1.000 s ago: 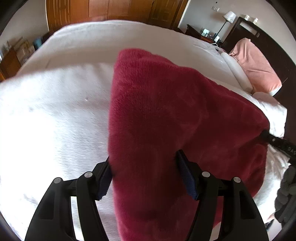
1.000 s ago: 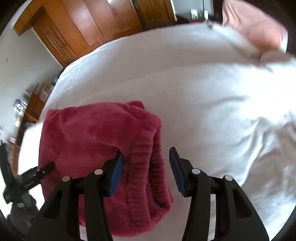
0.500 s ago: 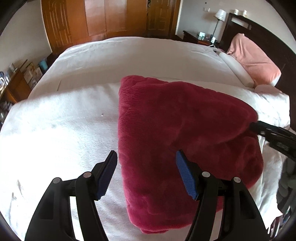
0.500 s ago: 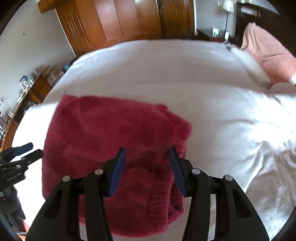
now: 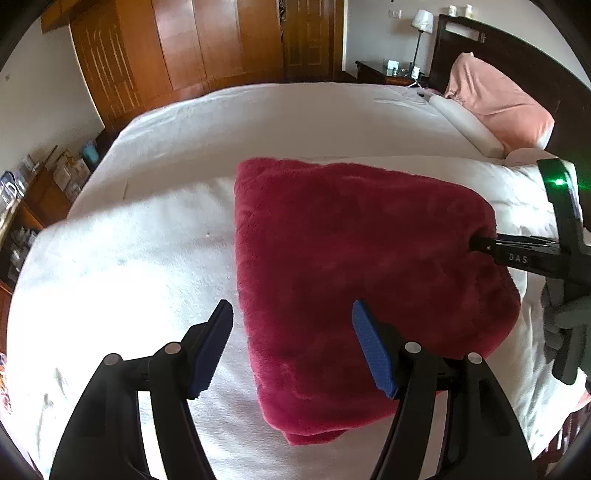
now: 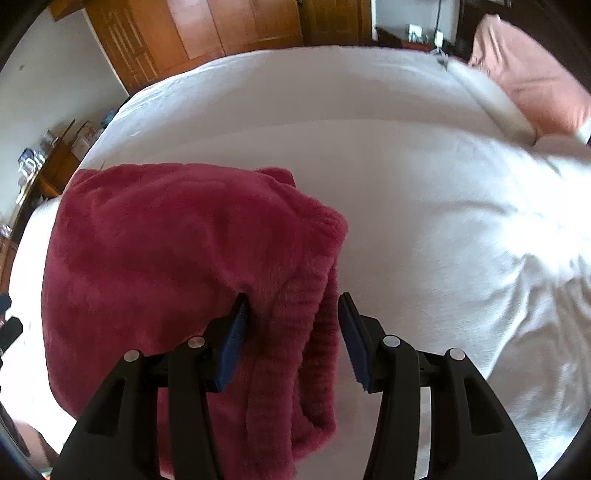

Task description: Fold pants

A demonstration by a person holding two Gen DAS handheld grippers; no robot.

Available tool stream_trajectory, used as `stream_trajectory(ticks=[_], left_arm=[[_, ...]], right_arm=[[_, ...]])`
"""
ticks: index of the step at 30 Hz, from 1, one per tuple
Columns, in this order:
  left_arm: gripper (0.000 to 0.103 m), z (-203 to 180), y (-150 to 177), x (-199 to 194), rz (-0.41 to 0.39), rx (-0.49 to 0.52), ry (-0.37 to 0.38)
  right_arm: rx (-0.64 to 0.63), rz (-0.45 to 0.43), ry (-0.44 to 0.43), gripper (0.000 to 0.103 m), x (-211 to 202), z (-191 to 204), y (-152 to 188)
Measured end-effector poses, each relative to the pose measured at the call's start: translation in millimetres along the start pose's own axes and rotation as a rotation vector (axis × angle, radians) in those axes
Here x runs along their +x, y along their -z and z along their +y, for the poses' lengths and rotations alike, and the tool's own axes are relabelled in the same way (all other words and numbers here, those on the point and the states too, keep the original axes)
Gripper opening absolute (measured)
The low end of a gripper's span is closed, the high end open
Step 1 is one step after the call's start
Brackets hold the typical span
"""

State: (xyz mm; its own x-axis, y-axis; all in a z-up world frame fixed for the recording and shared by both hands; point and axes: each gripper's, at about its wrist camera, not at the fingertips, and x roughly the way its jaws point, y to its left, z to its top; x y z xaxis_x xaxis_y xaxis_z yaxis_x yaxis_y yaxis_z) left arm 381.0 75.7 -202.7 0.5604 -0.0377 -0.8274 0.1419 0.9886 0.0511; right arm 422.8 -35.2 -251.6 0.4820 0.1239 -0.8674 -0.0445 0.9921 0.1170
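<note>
The dark red fleece pants (image 5: 354,273) lie folded in a thick pad on the white bed (image 5: 147,258). My left gripper (image 5: 291,332) is open and empty above the pad's near left edge. My right gripper (image 6: 291,325) is open, its jaws on either side of the ribbed waistband (image 6: 303,332) at the pad's right end, not closed on it. In the left wrist view the right gripper (image 5: 480,243) reaches into the pad's right edge.
A pink pillow (image 5: 498,107) and a white bolster (image 5: 465,125) lie at the dark headboard on the right. Wooden wardrobes (image 5: 192,51) stand behind the bed. A cluttered low cabinet (image 5: 33,192) is on the left. A lamp (image 5: 421,22) stands on a nightstand.
Both grippers have pulled back and up from the pants, which now lie flatter on the bed. The left gripper no longer straddles the edge of the fabric.
</note>
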Motion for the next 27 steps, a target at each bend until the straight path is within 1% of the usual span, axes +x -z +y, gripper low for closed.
stream_trajectory(ticks=[1,3,4,5,6,7,8,9,11,13,15,17,22,27], left_arm=[[0.068,-1,0,-1,-0.005,0.004,-0.003],[0.075,-7,-1,-7,-0.024,0.015,-0.008],[0.076,-10,-2,-11,-0.036,0.022,-0.011],[0.076,-15,-2,-16,-0.049,0.033,-0.019],[0.076,-18,-1,-18,-0.057,0.042,-0.023],[0.078,-22,-1,-22,-0.065,0.051,-0.026],[0.082,-26,-2,-26,-0.073,0.058,-0.029],[0.082,-30,-1,-30,-0.082,0.064,-0.032],[0.085,-36,-1,-38,-0.091,0.07,-0.035],[0.092,-41,-1,-45,-0.099,0.066,-0.034],[0.092,-45,0,-52,-0.11,0.067,-0.036],[0.094,-50,0,-58,-0.111,0.073,-0.037],[0.094,-59,1,-74,-0.117,0.08,-0.054],[0.095,-65,4,-91,-0.151,0.072,-0.07]], right_arm=[[-0.011,-0.018,0.0,0.05,-7,2,1],[-0.025,-0.05,-0.005,0.052,-22,5,5],[-0.029,-0.07,-0.005,0.052,-32,6,7],[-0.029,-0.082,-0.01,0.054,-38,6,9],[-0.024,-0.1,-0.019,0.06,-48,6,12],[-0.017,-0.114,-0.021,0.063,-56,5,15],[-0.009,-0.127,-0.023,0.07,-63,5,18],[0.0,-0.144,-0.028,0.076,-72,4,22],[0.013,-0.172,-0.034,0.082,-89,3,29],[0.015,-0.189,-0.045,0.083,-103,-4,36],[0.018,-0.204,-0.06,0.092,-116,-5,44],[0.021,-0.224,-0.071,0.097,-132,-3,53],[-0.01,-0.254,-0.079,0.1,-160,4,66],[-0.037,-0.269,-0.074,0.1,-180,13,78]])
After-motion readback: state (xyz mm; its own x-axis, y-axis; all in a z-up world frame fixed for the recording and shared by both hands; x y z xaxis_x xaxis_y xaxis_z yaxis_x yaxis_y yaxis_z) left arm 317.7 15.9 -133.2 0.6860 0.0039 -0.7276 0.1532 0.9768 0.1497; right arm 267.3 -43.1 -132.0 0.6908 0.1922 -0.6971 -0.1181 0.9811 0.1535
